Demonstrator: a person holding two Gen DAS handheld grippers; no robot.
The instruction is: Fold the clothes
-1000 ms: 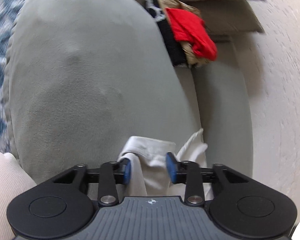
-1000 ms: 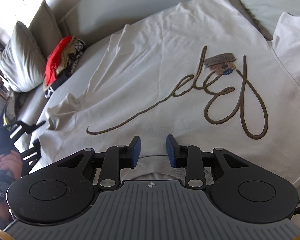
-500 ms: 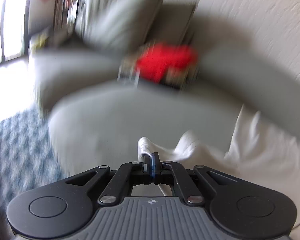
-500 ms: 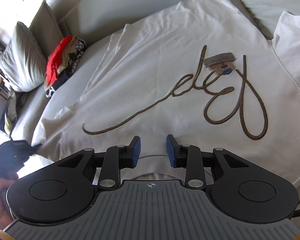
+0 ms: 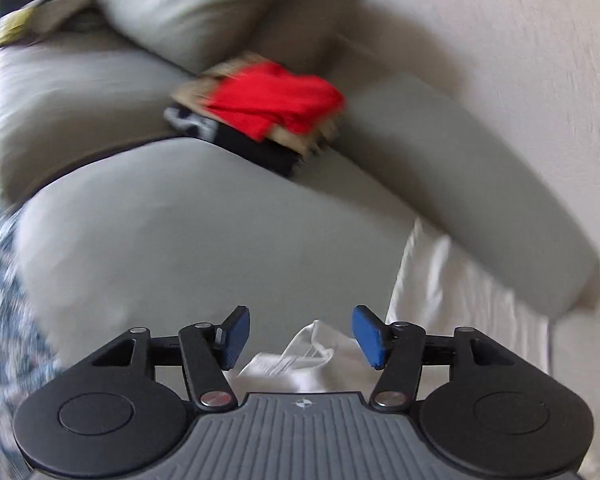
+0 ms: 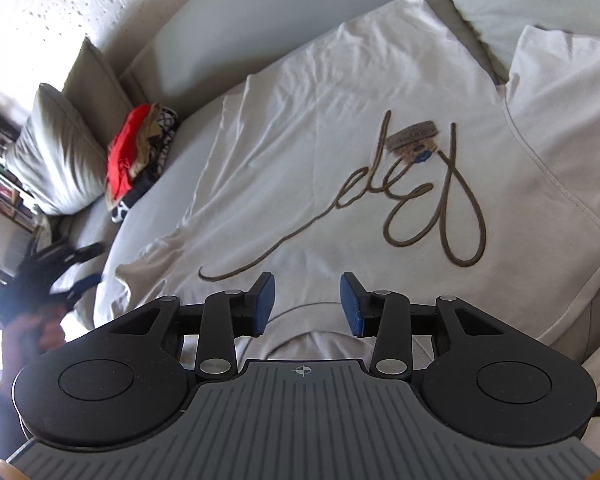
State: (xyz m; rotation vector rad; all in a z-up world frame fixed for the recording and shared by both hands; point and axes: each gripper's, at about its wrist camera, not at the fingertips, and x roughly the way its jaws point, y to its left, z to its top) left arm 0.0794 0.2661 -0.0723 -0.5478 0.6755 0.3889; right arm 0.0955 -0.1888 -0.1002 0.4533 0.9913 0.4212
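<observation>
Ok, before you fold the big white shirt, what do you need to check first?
1. White shirt lies spread flat on the sofa, print up: ok.
2. Left gripper is open, holding nothing: ok.
3. Right gripper is open above the collar: ok.
4. Left sleeve smooth: not ok, it is crumpled.
5. Pile of clothes lies apart from the shirt: ok.
6. Shirt's bottom hem straight: cannot tell, it runs against the back cushions.

A looping brown cursive script (image 6: 416, 196) runs across the white t-shirt (image 6: 340, 92), its letters not clearly readable; the small tag (image 6: 412, 138) lying on the script is too blurred to read
</observation>
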